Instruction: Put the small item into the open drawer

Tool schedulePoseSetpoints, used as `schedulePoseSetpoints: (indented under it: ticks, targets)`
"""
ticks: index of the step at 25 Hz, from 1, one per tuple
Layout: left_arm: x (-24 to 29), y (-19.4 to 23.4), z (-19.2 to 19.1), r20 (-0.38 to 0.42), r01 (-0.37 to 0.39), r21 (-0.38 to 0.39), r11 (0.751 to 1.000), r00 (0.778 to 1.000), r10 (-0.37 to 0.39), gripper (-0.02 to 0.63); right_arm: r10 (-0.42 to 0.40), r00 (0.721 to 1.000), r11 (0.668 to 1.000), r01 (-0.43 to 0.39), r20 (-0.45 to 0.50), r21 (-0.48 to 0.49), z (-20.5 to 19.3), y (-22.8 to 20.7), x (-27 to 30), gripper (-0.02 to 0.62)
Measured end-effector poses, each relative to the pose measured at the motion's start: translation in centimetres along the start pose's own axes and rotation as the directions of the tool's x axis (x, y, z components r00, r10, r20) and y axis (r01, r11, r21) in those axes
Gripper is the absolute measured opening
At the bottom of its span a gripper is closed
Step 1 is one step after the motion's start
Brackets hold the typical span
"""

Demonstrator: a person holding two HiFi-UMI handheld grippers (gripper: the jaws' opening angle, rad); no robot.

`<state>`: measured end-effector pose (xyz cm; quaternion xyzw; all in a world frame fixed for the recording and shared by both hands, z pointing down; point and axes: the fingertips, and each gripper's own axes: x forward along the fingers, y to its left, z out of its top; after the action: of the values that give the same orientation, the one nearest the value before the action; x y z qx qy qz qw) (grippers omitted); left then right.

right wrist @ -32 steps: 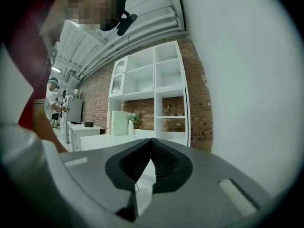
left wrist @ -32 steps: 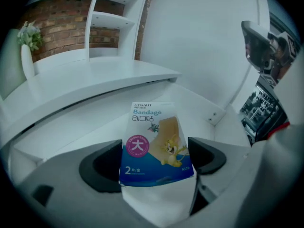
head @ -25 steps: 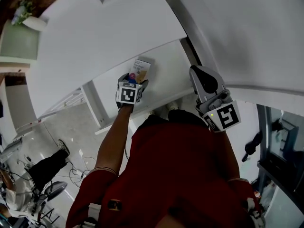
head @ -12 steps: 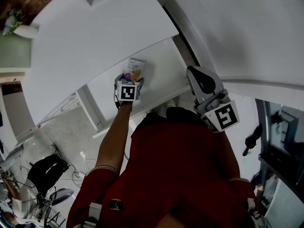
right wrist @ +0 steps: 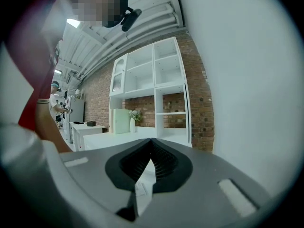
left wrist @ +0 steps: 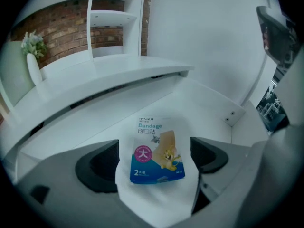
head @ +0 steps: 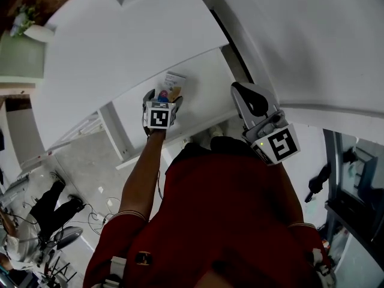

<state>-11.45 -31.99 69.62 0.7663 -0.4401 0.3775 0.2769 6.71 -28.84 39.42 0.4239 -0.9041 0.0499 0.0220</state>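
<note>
The pack lies flat inside the open drawer, between the left tool's jaws, which have just opened wide and don't touch it, so next I think that tool just lifts out gently; the right tool, beside the drawer, is shut

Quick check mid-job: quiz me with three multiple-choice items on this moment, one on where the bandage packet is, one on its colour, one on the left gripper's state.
1. Where is the bandage packet?
A on a shelf
B on the floor of the drawer
C on the desk top

2. The packet's lower band is:
A blue
B red
C green

3. The left gripper is:
A shut on the packet
B shut and empty
C open

Answers:
1. B, it lies flat on the white drawer floor.
2. A, a blue band sits beneath the white top.
3. C, its jaws have just been opening and stand apart, with the packet untouched between them.
</note>
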Motion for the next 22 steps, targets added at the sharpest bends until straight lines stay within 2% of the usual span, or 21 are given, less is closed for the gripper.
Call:
schedulePoseSetpoints:
  ticks: [5,9,11,15,22]
  targets:
    - [-4.7,-0.2,3.1,0.147,-0.002,0.001,1.000,0.989,0.002,0.440,0.050,0.999,0.999,-0.050,0.010,0.001,0.0,0.9,0.9,0.011]
    - [-9.2,-1.2,5.5,0.286,0.010,-0.008,1.000,0.958,-0.008,0.394,0.093,0.995,0.995,-0.093,0.032,0.017,0.5,1.9,1.4,0.011]
    - [-11.8,-2.1,7.0,0.363,0.010,0.001,1.000,0.932,-0.010,0.363,0.110,0.993,0.993,-0.111,0.040,0.028,0.7,2.4,1.4,0.011]
    - [-17.1,-4.3,10.1,0.507,0.005,0.031,0.999,0.862,-0.020,0.290,0.160,0.985,0.986,-0.163,0.060,0.047,1.1,3.8,1.6,0.011]
    - [-24.4,-6.3,13.2,0.667,-0.019,0.040,0.999,0.745,-0.013,0.162,0.237,0.966,0.969,-0.242,0.103,0.045,2.4,6.0,1.7,0.011]
